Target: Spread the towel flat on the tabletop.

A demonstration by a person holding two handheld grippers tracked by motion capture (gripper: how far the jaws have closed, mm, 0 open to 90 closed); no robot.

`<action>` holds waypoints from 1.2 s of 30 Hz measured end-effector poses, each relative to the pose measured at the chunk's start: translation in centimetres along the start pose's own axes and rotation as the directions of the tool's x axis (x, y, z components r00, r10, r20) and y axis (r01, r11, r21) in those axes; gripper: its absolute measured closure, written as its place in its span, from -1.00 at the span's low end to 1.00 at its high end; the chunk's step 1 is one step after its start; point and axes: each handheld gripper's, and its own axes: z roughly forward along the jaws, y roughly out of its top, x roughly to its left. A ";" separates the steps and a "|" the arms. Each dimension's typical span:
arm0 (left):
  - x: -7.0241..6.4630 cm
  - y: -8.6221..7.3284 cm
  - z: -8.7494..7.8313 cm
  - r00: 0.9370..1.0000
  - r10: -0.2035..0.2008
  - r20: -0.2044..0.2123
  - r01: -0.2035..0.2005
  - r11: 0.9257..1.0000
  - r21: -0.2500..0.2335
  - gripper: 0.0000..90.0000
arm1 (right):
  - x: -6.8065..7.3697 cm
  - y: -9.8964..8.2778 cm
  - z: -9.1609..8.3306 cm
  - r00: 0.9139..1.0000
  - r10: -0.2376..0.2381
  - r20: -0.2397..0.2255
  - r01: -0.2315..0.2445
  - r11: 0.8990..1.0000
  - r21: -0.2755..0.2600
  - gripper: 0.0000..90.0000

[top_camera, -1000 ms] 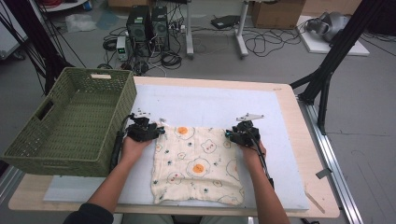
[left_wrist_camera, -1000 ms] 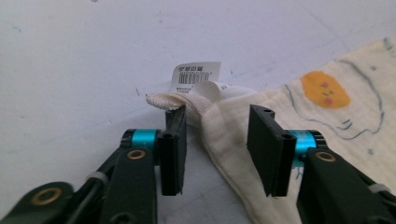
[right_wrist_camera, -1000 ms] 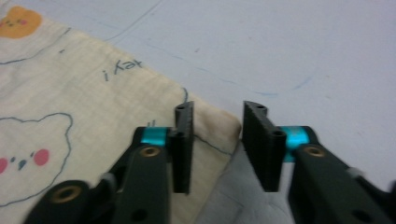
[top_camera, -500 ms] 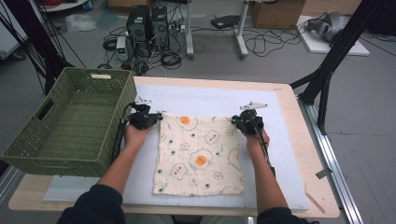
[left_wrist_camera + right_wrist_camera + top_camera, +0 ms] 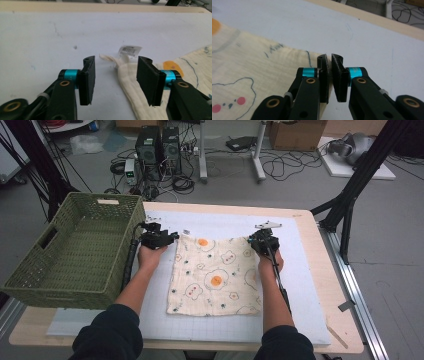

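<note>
A cream cloth (image 5: 215,275) printed with fried eggs and bears lies spread flat on the white mat (image 5: 300,285). My left gripper (image 5: 175,237) is at the cloth's far left corner. In the left gripper view its jaws (image 5: 115,72) have just been opening and stand open. The corner (image 5: 130,75) and its white label (image 5: 130,51) lie loose on the mat between them. My right gripper (image 5: 252,240) is at the far right corner. Its jaws (image 5: 330,65) have just been opening to a narrow slit over the cloth's edge (image 5: 262,65), with nothing seen pinched.
A green woven basket (image 5: 75,250) stands at the table's left, close beside my left forearm. Bare mat lies beyond the cloth and to its right. The wooden table edge (image 5: 320,245) runs along the right. Cables and computers sit on the floor behind.
Both hands have moved away from the person, drawing the rumpled cloth out flat. The left jaws have opened off the far left corner.
</note>
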 end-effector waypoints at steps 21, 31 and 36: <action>-2.1 -2.4 -2.7 0.991 0.061 0.116 -0.073 0.993 0.096 0.33 | -0.8 -2.8 -4.5 0.991 -0.012 -0.133 0.013 1.000 0.008 0.43; -3.4 -4.6 -2.6 0.987 0.118 0.111 -0.132 0.983 0.129 0.76 | 0.7 -5.9 -5.8 0.967 0.030 -0.255 0.001 0.993 0.117 0.54; -4.0 -4.5 -2.5 0.989 0.141 0.045 -0.146 0.981 0.131 0.94 | 0.9 -6.4 -5.7 0.975 0.014 -0.224 0.013 0.993 0.115 0.95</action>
